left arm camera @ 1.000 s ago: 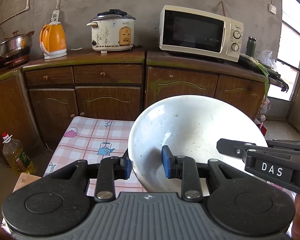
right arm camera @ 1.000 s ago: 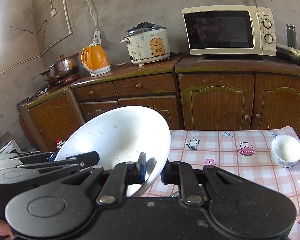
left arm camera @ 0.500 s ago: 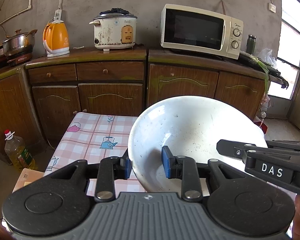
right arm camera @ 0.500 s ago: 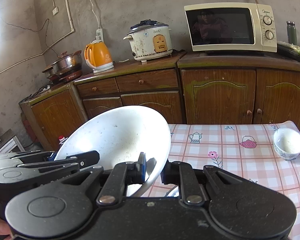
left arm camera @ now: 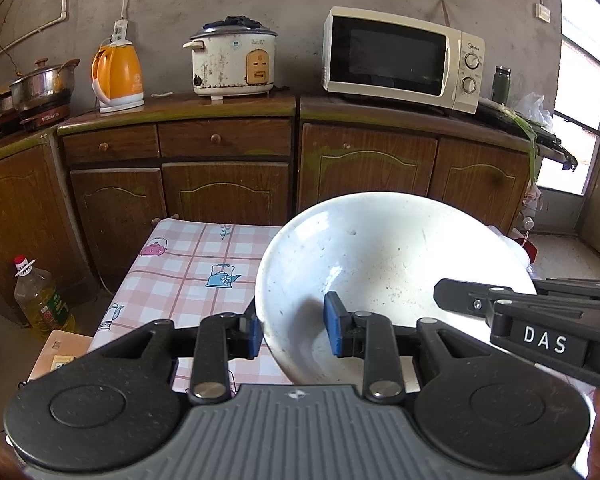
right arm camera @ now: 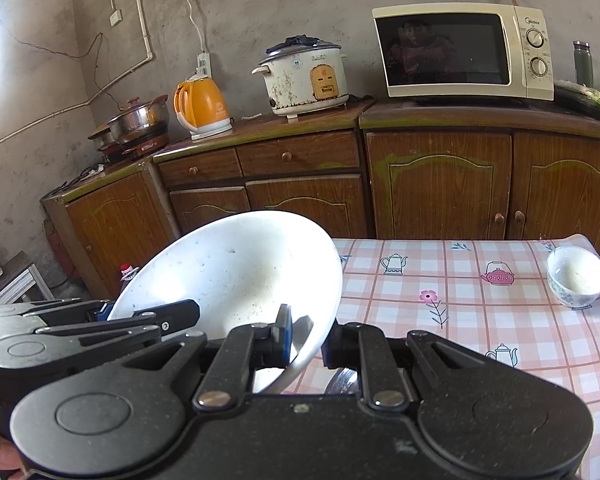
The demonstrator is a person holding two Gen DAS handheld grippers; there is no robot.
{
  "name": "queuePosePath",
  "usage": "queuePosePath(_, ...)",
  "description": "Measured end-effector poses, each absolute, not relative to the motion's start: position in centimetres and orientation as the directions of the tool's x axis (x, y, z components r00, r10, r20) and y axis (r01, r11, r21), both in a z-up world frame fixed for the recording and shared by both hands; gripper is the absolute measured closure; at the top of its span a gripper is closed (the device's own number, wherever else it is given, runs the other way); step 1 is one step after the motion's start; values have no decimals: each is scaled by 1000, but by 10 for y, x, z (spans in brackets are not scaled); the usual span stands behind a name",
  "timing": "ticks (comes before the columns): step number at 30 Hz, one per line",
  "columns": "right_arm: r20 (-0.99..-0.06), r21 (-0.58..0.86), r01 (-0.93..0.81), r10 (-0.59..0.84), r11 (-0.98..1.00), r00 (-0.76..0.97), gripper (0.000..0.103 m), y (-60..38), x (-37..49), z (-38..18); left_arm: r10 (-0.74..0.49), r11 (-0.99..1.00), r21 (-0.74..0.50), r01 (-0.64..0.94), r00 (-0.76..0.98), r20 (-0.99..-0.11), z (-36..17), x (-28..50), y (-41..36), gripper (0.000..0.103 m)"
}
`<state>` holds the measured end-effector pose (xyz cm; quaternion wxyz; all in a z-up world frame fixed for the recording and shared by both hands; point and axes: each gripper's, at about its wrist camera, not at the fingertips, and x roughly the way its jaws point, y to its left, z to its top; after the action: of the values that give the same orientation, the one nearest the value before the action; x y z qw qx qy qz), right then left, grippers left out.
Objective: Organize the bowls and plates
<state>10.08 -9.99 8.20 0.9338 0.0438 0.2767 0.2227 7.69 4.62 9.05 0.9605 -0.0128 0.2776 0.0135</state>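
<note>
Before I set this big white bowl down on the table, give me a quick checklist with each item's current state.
1. Left gripper clamped on the big white bowl's rim: ok.
2. Right gripper clamped on the opposite rim: ok.
3. Bowl level: not ok, tilted.
4. Small bowl at the table's far right corner, clear of the drop spot: ok.
5. Table directly under the bowl: cannot tell, hidden.
</note>
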Motion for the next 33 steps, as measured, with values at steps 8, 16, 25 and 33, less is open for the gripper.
queuePosePath(8,-501,201,-396,441,896,745,83,-96,95,78,24,999,-12,-36,845,-535,87,71,48,73)
queuePosePath(16,-497,194,-403,444,894,745,84,-95,89,76,27,999,-16,-41,850,-527,84,62,50,73)
queuePosePath(25,-503,203,-407,451,891,737,83,-96,84,72,31,999,-10,-43,851,-525,79,54,49,73)
queuePosePath(33,-505,199,-412,453,889,735,83,-97,79,67,31,999,-12,-44,851,-525,76,47,49,73)
